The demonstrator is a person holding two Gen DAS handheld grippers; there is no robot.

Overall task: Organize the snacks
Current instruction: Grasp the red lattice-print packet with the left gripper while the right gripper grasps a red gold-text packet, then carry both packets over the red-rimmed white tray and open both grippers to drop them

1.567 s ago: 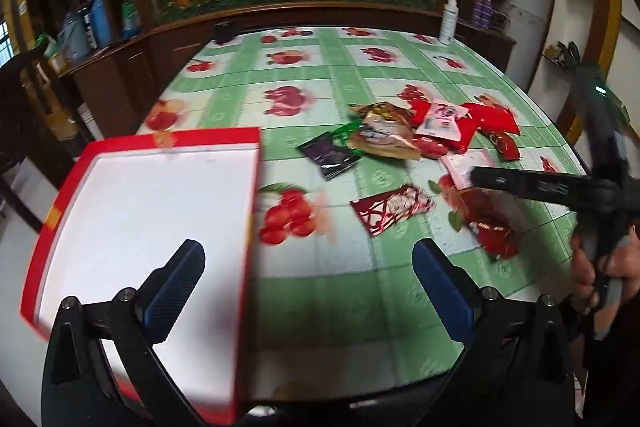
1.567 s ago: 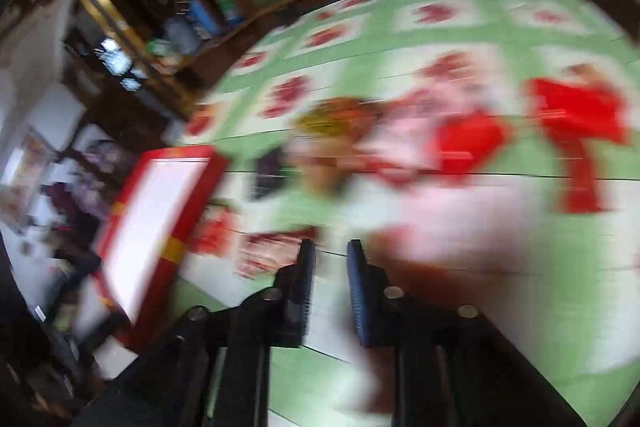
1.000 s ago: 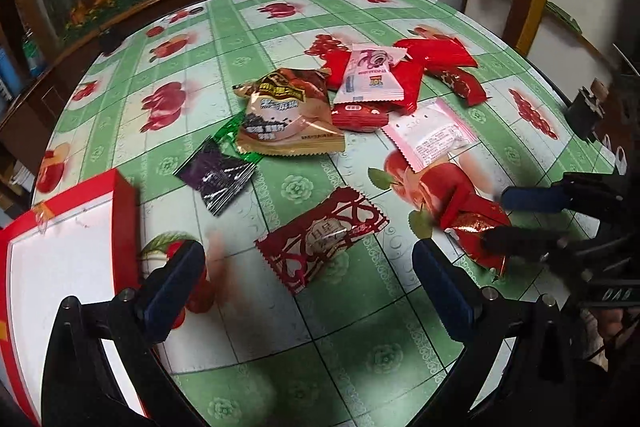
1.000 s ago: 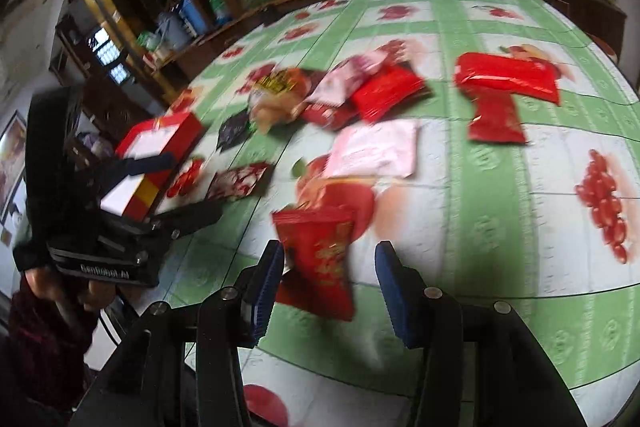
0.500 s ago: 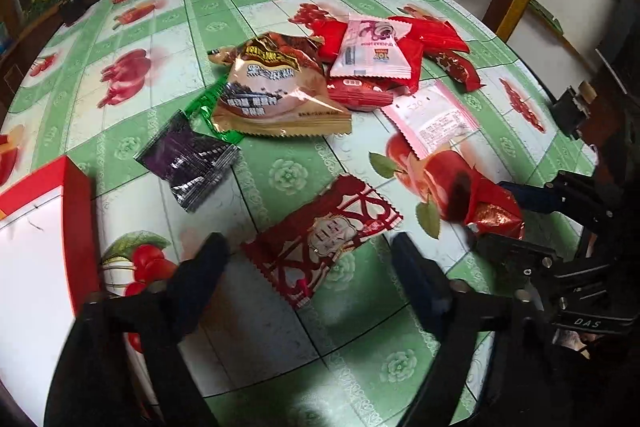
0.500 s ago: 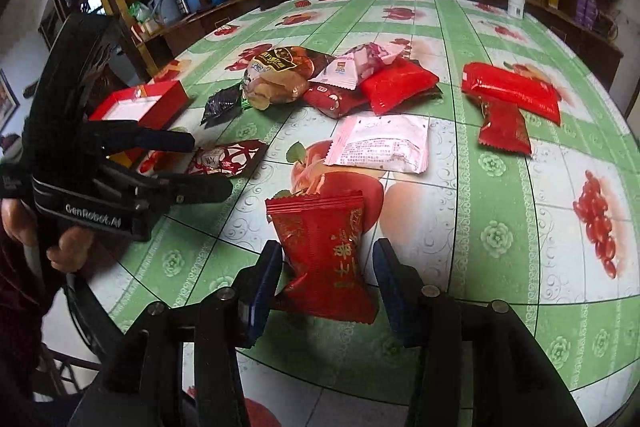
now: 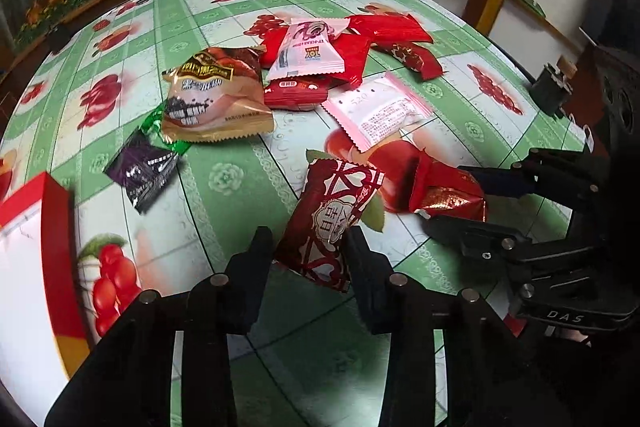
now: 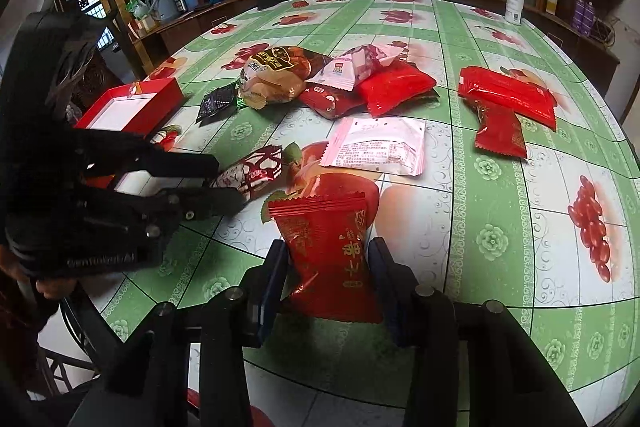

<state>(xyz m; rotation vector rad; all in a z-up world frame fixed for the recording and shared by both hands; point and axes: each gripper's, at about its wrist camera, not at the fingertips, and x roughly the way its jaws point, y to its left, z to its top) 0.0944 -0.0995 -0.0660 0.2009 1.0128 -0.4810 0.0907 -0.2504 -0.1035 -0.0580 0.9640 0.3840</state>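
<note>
left gripper [image 7: 308,251] was closing on the dark red pack [image 7: 330,223], pads touching, lower centre. right gripper [image 8: 328,267] was closing round the red pack [image 8: 326,251], contact unclear.

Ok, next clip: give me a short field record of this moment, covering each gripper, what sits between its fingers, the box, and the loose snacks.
left gripper: jaws closing around the dark red patterned packet
right gripper: jaws closing around the bright red packet
red box: open, white inside, no snack seen in it
table: green fruit-print cloth
loose snacks: pink packet, brown bag, purple sachet, a pile of red packets beyond
</note>
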